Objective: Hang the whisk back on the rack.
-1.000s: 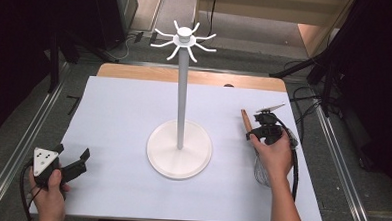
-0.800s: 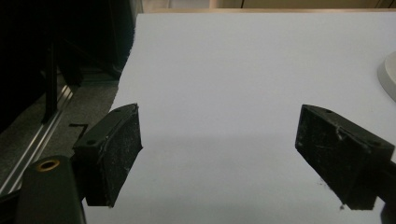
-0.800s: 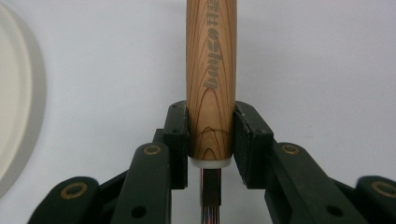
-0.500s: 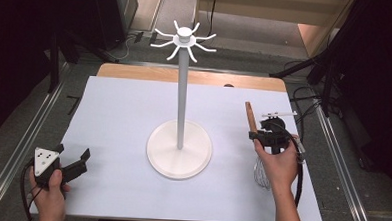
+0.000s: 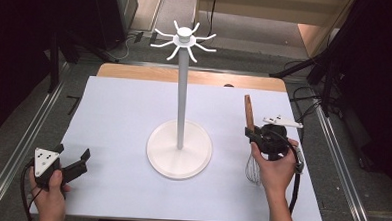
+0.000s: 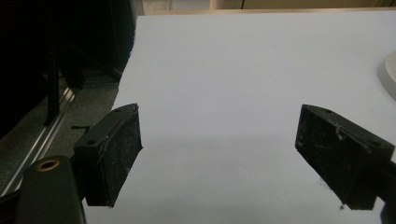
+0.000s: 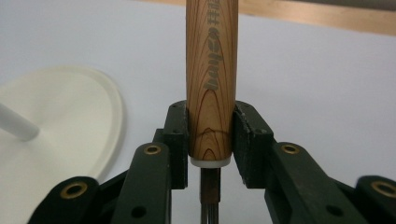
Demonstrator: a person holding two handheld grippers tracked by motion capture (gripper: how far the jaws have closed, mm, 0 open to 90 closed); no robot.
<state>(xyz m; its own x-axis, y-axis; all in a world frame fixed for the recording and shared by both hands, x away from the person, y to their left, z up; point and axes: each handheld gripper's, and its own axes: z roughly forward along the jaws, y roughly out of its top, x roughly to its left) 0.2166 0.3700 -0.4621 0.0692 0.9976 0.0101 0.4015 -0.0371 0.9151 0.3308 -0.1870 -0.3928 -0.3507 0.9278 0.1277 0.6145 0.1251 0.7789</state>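
The right gripper (image 7: 210, 140) is clamped on the whisk (image 5: 250, 138) low on its wooden handle (image 7: 211, 79), just above the white collar, so the handle runs straight on past the jaws, tipped slightly toward the white stand (image 5: 180, 149), while the wire loops (image 5: 253, 169) hang on the hand's side, seemingly clear of the counter (image 5: 123, 117), though that is hard to judge. The whisk's long axis is near upright. The left gripper (image 6: 219, 154) rests low with its jaws wide apart and nothing between them.

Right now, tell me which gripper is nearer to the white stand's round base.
Right. The right gripper, clamped on the wooden-handled whisk, hangs just beside the base; the left gripper rests open, farther off at the table's near-left corner.
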